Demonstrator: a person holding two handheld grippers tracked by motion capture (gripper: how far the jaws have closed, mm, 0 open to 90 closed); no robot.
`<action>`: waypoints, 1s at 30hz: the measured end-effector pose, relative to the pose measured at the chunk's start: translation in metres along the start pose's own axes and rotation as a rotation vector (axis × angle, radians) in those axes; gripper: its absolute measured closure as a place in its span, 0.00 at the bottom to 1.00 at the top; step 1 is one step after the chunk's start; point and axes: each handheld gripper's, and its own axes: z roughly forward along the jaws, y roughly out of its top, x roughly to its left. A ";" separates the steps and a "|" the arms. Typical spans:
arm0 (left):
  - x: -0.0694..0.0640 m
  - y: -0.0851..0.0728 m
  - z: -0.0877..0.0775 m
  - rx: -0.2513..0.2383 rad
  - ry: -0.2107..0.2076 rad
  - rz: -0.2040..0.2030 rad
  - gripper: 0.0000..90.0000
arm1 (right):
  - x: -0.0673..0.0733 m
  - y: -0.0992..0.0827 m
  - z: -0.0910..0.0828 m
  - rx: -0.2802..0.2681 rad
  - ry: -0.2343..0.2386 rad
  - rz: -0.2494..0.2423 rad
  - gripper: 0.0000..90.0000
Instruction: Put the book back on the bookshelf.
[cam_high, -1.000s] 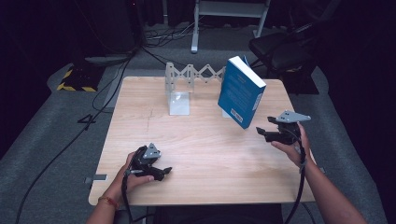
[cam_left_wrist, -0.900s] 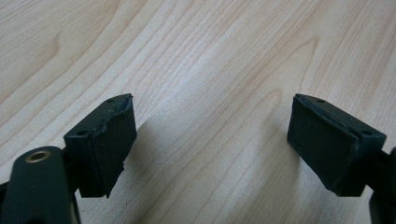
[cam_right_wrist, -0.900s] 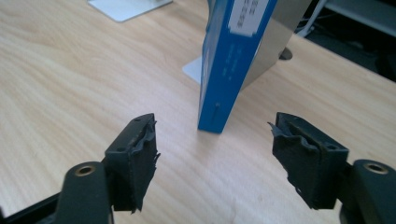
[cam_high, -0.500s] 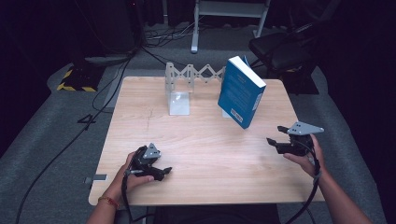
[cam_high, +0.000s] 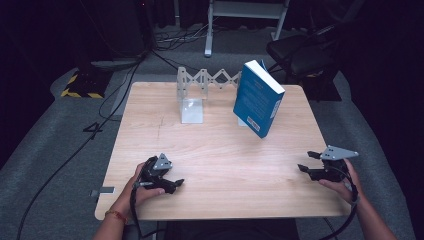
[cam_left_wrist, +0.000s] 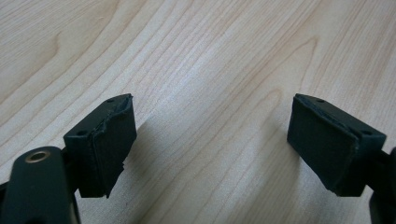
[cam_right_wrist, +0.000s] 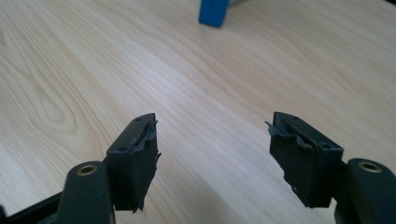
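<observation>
A thick blue book (cam_high: 258, 98) leans tilted at the back right of the wooden table (cam_high: 220, 150), its lower corner (cam_right_wrist: 213, 12) at the top of the right gripper view. My left gripper (cam_high: 176, 183) rests low at the front left in a hand, jaws open over bare wood (cam_left_wrist: 210, 135). My right gripper (cam_high: 308, 161) hovers near the front right edge, pointing left. Its jaws stand open with nothing between them (cam_right_wrist: 212, 154).
A clear plastic stand (cam_high: 192, 110) sits at the back of the table, with a grey zigzag folding rack (cam_high: 207, 79) behind it. Cables, a chair (cam_high: 305, 55) and a metal frame lie on the dark floor beyond the far edge.
The right hand has drawn its gripper away from the book, toward the front right and lower. The left hand has stayed put.
</observation>
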 end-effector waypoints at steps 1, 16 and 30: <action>0.000 0.000 0.000 -0.001 0.000 0.000 0.18 | -0.002 -0.006 -0.001 0.003 -0.008 0.016 0.34; -0.001 0.000 0.000 0.000 0.002 -0.004 0.18 | -0.023 -0.054 -0.005 0.040 -0.042 0.211 0.23; -0.001 -0.002 -0.002 0.002 0.006 -0.007 0.18 | -0.021 -0.052 -0.001 0.056 -0.039 0.215 0.21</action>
